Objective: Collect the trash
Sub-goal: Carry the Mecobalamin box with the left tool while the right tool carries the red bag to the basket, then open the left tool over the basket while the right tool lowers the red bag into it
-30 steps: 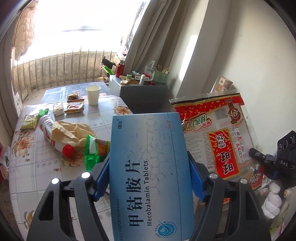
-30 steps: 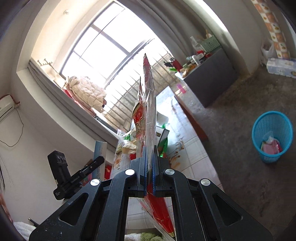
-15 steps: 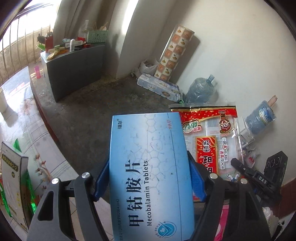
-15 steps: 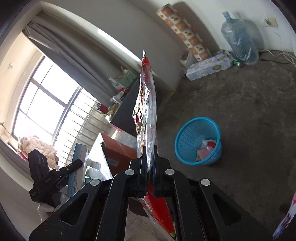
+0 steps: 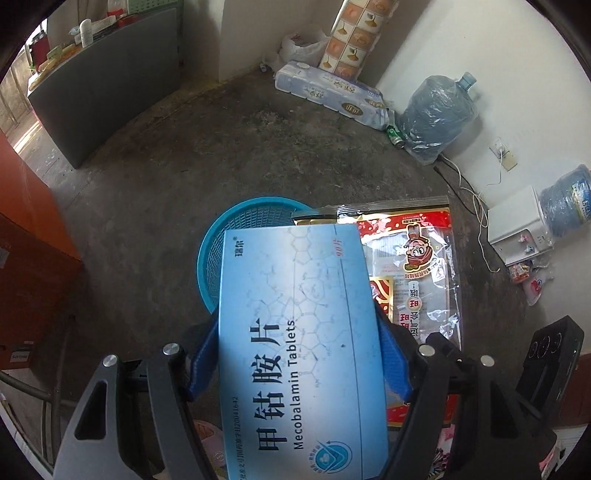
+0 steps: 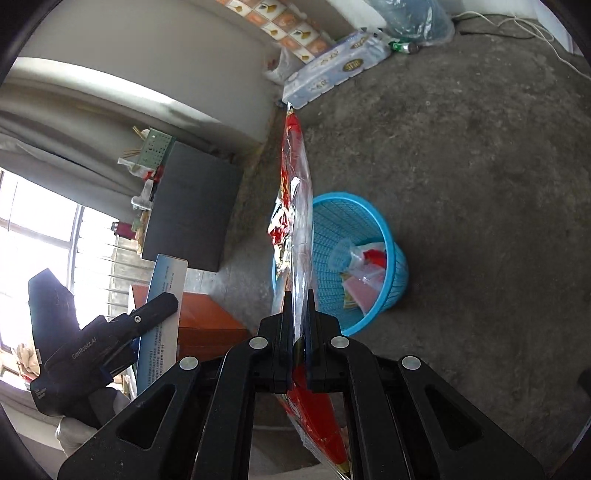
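My left gripper (image 5: 299,354) is shut on a light blue tablet box (image 5: 299,332), its blue pads pressing both long sides. The box hangs over a blue plastic basket (image 5: 221,236) on the floor and hides most of it. My right gripper (image 6: 298,321) is shut on a red and clear snack bag (image 6: 295,206), seen edge-on, held just left of the same basket (image 6: 380,236). That bag (image 5: 417,266) shows flat to the right of the box in the left wrist view. In the right wrist view the left gripper (image 6: 147,314) with the box (image 6: 162,295) sits at lower left. The basket holds some wrappers (image 6: 362,273).
Bare concrete floor (image 6: 480,184) surrounds the basket. Along the wall lie a pack of paper rolls (image 5: 332,92), a patterned roll (image 5: 358,33), two water jugs (image 5: 436,114) and a green can (image 5: 395,134). A dark cabinet (image 5: 107,81) and an orange table side (image 5: 26,229) stand left.
Both grippers swung away from the table and window and tipped down toward the floor. The blue basket came in beneath them. Both grips kept their loads.
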Demonstrator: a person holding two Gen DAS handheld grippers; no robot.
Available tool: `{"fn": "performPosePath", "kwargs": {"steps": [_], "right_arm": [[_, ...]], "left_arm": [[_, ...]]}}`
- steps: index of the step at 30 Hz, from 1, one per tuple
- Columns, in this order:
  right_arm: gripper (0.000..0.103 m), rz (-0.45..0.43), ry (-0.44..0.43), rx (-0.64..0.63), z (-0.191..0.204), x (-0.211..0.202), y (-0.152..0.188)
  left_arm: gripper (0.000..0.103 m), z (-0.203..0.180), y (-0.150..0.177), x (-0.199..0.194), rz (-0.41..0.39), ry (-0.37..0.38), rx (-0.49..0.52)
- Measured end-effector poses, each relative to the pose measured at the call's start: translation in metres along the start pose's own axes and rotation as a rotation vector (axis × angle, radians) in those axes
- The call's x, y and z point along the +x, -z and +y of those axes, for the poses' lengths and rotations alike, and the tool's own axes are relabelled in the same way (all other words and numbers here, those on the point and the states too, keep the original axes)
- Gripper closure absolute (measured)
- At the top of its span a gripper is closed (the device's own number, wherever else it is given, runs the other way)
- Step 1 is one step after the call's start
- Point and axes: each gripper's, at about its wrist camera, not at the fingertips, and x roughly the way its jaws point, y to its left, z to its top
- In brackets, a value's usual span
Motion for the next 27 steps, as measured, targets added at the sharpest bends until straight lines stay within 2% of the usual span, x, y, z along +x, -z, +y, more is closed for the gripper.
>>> {"fn": "performPosePath", "kwargs": {"steps": [6, 10, 13, 16, 19, 23, 25, 27], "right_arm": [[0.091, 0.051, 0.017, 0.067, -0.012, 0.059, -0.013], [0.084, 0.092, 0.071, 0.118, -0.026, 0.09, -0.012], [0.08, 0.099, 0.088, 0.115, -0.028, 0.095, -0.01], [0.066, 0.098, 0.119, 0.089, -0.025, 0.095, -0.01], [0.058, 0.089, 0.156, 0.072, -0.025, 0.097, -0.012], [0.06, 0.096, 0.178, 0.046, -0.025, 0.096, -0.01], [0.081, 0.101, 0.21, -0.006, -0.017, 0.099, -0.008], [0.094, 0.107, 0.261, -0.065, -0.008, 0.105, -0.007]], "left_arm": [[0.028, 0.019, -0.026, 0.04, 0.009, 0.014, -0.095], [0.027, 0.029, -0.029, 0.044, 0.008, 0.021, -0.095], [0.027, 0.033, -0.023, 0.033, 0.007, 0.042, -0.106], [0.027, 0.031, -0.017, 0.011, -0.019, 0.06, -0.081], [0.027, 0.027, -0.009, -0.023, -0.056, 0.085, -0.049], [0.027, 0.029, 0.003, -0.074, -0.092, 0.1, -0.003], [0.027, 0.033, 0.014, -0.102, -0.115, 0.103, 0.015], [0.027, 0.04, 0.028, -0.131, -0.14, 0.1, 0.033]]}}
